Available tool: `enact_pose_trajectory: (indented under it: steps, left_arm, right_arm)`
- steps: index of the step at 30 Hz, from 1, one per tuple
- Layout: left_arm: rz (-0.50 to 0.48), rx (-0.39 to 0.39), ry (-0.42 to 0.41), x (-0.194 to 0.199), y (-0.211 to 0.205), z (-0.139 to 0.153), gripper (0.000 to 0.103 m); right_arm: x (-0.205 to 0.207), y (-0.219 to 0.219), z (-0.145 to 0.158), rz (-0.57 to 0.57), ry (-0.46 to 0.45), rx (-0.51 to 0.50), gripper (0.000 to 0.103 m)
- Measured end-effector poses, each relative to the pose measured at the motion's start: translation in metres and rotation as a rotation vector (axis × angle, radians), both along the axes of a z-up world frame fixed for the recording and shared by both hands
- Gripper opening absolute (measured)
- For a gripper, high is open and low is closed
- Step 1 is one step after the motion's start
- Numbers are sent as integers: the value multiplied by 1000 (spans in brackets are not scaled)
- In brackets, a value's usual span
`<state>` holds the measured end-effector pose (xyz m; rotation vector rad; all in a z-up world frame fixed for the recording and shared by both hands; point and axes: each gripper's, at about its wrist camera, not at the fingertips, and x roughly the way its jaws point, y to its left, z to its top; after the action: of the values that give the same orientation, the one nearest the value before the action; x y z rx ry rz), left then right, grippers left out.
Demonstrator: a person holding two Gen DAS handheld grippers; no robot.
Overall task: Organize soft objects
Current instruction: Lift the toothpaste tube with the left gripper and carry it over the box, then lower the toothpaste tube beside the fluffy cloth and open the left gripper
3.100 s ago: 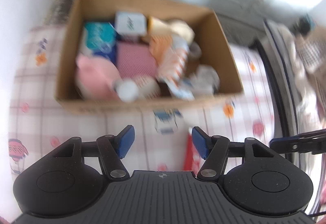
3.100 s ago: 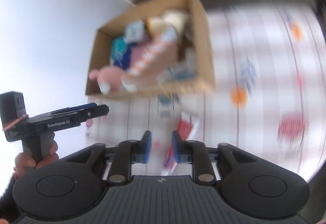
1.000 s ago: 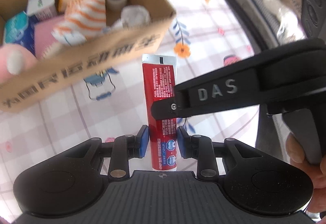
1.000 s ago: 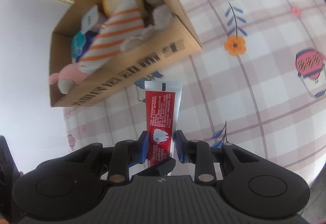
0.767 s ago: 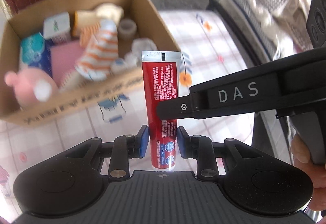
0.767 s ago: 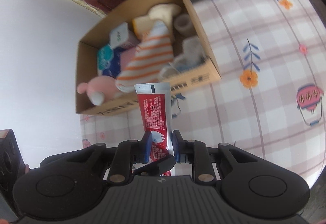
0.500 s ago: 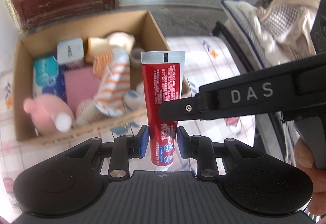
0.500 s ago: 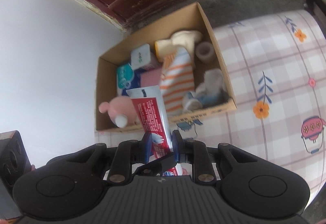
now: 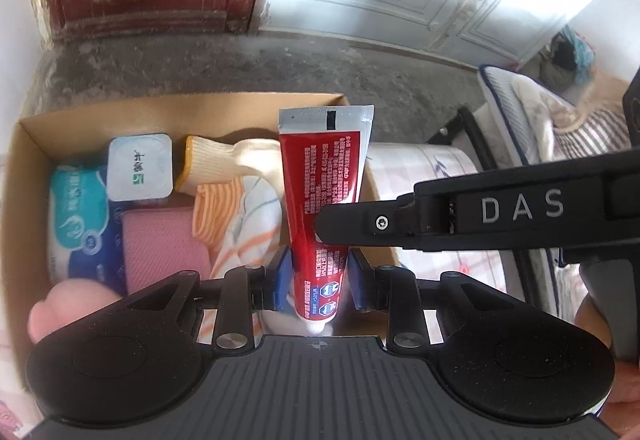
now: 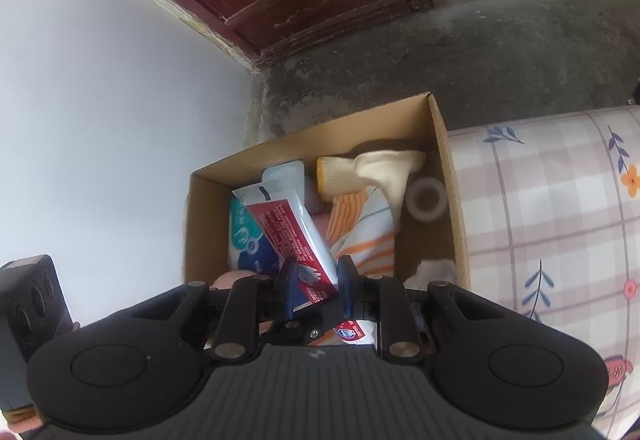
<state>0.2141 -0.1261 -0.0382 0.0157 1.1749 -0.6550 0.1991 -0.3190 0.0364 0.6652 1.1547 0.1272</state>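
Above the cardboard box [image 9: 28, 143], the toothpaste tube [image 9: 324, 199] sits clamped between both grippers' fingers [image 9: 280, 276].

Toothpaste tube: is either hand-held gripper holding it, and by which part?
Both. The left hand-held gripper clamps the red toothpaste tube near its cap end; the right hand-held gripper clamps it just above that.

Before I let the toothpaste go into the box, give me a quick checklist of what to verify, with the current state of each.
1. Left gripper shut on toothpaste tube: ok.
2. Right gripper also clamped on the tube: ok.
3. Tube over the cardboard box opening: ok.
4. Free spot below: cannot tell; tissue pack, striped cloth and glove crowd the box.
5. Tube cap closed: cannot tell.
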Motion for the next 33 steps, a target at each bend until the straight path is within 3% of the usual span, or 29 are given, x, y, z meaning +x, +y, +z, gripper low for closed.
enact_pose_trajectory:
  steps: [11,20,27,29,31,33]
  left_arm:
    - [21,56,157,24,-17,-62,30]
    - [33,60,142,19,-6,-55,33]
    - [78,70,77,17,5,-31,51]
    - [87,90,32,11,11,-19,62]
    - [88,110,-17,1,17,-5,69]
    - [91,112,-63,-8,26,11,75]
  right_arm:
    - [38,0,-60,123,114,-112,24]
    - [34,-1,-68,141,134,-117,24]
    - [14,-14,-44,64,42,-91,26]
    - [2,-19,-31,24,5,-84,27]
    - [-14,-25,-16,-19,-34,-74,32]
    - [-32,-28,-2,-63,-69,-80,55]
